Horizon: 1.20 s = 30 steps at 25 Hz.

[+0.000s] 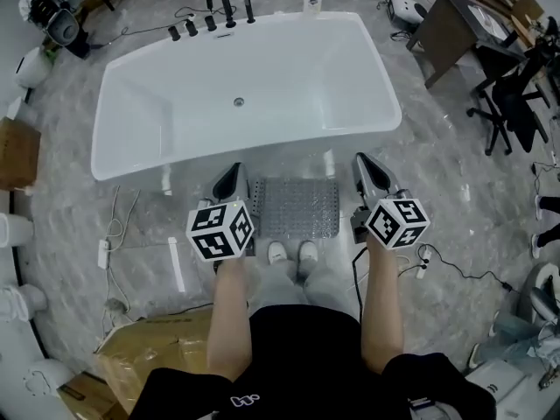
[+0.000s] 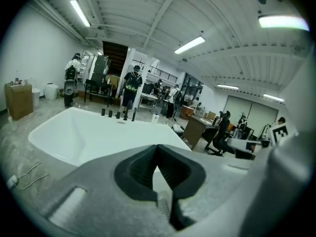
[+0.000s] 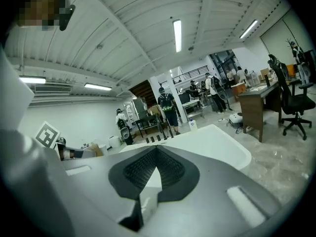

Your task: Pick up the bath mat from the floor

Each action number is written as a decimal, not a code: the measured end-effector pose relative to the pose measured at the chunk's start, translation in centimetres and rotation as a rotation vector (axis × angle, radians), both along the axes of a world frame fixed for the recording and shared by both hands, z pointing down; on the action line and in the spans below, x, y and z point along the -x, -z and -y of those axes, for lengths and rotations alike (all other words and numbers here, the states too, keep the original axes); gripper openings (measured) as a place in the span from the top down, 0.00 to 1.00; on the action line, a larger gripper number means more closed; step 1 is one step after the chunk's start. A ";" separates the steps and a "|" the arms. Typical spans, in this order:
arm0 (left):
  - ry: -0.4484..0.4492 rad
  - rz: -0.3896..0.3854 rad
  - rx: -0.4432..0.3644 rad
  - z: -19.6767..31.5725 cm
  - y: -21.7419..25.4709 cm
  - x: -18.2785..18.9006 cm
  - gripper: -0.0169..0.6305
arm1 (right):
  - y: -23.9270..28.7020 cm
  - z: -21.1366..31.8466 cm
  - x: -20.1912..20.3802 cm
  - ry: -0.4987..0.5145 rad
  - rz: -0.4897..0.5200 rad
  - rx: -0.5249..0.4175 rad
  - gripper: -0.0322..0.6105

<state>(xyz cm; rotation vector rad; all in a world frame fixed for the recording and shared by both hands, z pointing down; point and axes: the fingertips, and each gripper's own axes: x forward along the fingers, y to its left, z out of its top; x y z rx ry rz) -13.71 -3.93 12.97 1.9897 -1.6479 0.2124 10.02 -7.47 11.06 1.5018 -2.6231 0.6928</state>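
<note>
A grey, bumpy bath mat [image 1: 294, 207] lies flat on the marble floor in front of the white bathtub [image 1: 175, 112], just ahead of the person's shoes. My left gripper [image 1: 233, 175] hovers over the mat's left edge, shut and empty. To the mat's right my right gripper [image 1: 367, 166] is likewise shut with nothing in it. In the left gripper view my left gripper [image 2: 157, 147] points over the bathtub [image 2: 79, 132]; the mat is hidden there. In the right gripper view my right gripper [image 3: 157, 149] also looks toward the bathtub [image 3: 212, 142].
Black taps [image 1: 210, 20] and a soap bottle [image 1: 311, 0] stand at the tub's far rim. A desk [image 1: 455, 33] and office chair [image 1: 516, 103] are at the right. Cardboard boxes [image 1: 149, 357] lie near left. Cables [image 1: 114, 234] trail on the floor. People [image 2: 132, 85] stand beyond the tub.
</note>
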 end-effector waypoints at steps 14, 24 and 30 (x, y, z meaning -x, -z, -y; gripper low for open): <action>-0.085 -0.015 0.264 0.6 -16.7 -1.0 0.98 | -15.1 -1.1 -1.6 -0.061 -0.058 0.231 0.95; -0.088 -0.068 0.462 -0.7 -29.6 -4.3 0.97 | -27.6 -2.7 -3.7 -0.059 -0.086 0.401 0.94; -0.140 -0.033 0.562 -2.3 -36.8 -4.6 0.96 | -35.1 -3.8 -4.6 -0.070 -0.082 0.486 0.87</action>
